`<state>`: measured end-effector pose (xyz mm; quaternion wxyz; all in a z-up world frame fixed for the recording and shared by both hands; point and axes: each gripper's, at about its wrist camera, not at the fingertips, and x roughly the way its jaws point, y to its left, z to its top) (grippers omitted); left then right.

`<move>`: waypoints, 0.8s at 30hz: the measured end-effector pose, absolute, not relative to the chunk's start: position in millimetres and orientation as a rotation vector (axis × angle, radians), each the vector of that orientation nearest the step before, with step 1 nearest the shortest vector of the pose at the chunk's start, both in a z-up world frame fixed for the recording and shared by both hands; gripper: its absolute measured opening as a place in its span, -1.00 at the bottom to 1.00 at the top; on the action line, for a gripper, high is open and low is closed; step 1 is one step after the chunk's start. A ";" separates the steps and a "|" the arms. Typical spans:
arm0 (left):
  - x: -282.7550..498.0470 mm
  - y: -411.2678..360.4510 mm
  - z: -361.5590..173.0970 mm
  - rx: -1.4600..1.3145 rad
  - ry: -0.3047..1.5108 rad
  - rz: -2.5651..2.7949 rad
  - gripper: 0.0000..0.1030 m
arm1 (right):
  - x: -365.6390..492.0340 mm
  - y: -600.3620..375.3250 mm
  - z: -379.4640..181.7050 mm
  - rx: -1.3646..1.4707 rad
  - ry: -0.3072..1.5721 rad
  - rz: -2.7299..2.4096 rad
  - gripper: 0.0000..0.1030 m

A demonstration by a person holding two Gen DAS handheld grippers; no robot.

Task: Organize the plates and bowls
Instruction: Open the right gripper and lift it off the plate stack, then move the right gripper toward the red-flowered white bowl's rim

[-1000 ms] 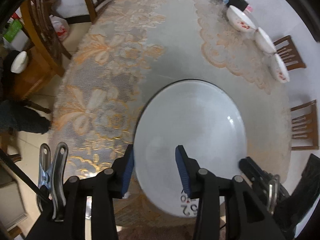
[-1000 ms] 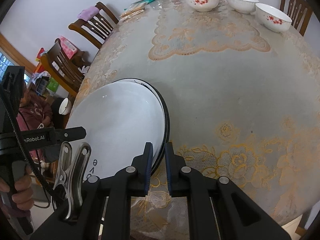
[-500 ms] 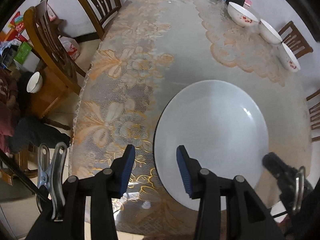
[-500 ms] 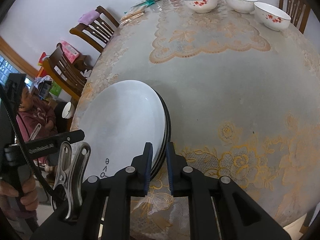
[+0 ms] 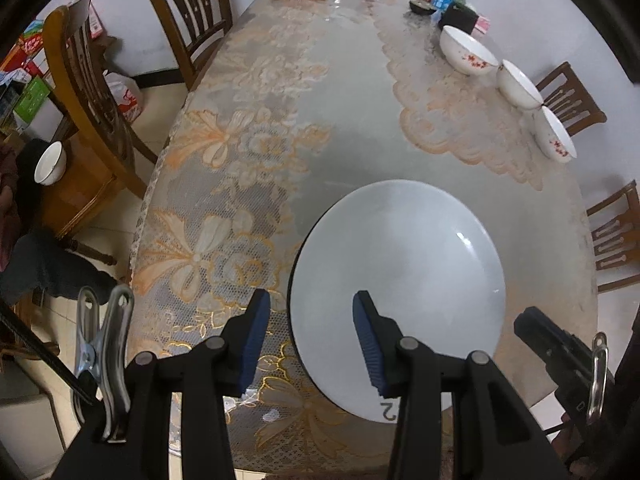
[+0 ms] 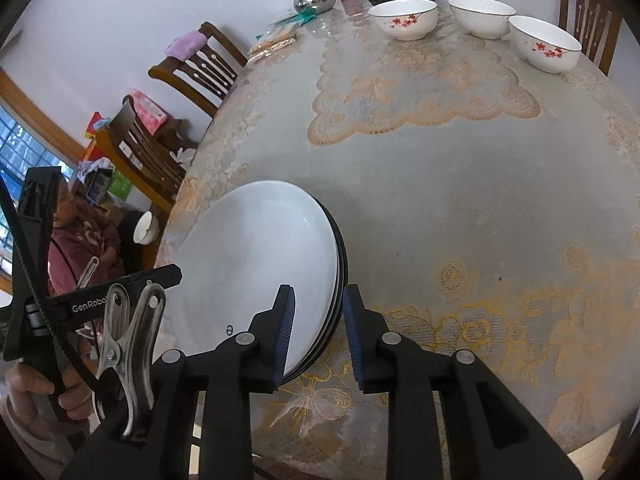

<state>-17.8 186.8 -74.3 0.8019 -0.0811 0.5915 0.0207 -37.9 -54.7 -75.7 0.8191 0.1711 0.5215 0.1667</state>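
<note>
- While the stack of plates [image 6: 264,264] sits at the lower centre of the right wrist view, near the table's [image 6: 460,200] close edge, the right gripper [image 6: 318,336] has its jaws parted a moderate way on either side of the stack's rim, with nothing clamped between them.
- From the left wrist view the left gripper [image 5: 308,340] is spread wide and holds nothing; its right-hand pad overlaps the top plate [image 5: 400,280] in the picture, though contact cannot be told.
- By the look of it, the plate-stacking step is done or nearly so: several dark-edged rims lie nested under the white top plate.
- Three bowls [image 6: 476,20] stand apart in a row at the upper right of the right wrist view, on the far lace mat [image 6: 420,96]; they are not yet gathered.
- Next, I judge, a gripper should draw clear of the plates and travel toward the nearest bowl [image 6: 402,18].
- Pinching a bowl by its rim calls for one finger inside and one outside, and a firm close, since glazed ware is likely slippery.
- Nesting it into a neighbour wants a gentle, level lowering.
</note>
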 end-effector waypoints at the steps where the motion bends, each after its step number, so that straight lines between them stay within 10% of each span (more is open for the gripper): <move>1: -17.0 185.8 -73.0 -0.172 1.264 0.040 -0.13 | -38.9 -56.9 -74.0 0.371 1.105 0.356 -0.42; 24: 28.6 69.5 -28.6 -0.135 1.202 -0.159 -0.13 | -32.0 -170.7 -31.2 0.382 1.040 0.253 -0.32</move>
